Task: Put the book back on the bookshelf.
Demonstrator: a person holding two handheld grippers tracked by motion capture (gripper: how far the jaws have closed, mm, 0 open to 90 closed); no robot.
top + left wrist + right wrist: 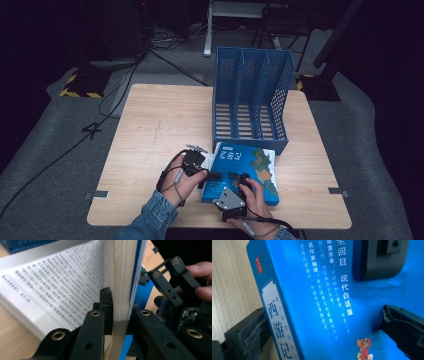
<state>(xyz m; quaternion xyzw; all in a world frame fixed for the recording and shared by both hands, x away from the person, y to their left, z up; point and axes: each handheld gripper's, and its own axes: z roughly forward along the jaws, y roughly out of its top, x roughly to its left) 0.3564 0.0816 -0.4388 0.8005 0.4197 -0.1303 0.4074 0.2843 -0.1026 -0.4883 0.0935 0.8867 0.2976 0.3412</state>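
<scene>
Left gripper clamps cover and pages of blue book, lying on table before file rack. Right gripper gapes across the spine. Looks heavy, floppy, glossy; grip near spine.

I am working in what looks like a recording studio or lab set-up rather than a home; my small light-wood table stands alone on grey carpet, ringed by black darkness; black cables trail across the floor; heavy stand bases edged with yellow-and-black hazard tape sit beyond the table's far corners; a pale metal frame leg rises behind; a blue perforated plastic file rack lends an office touch.
</scene>
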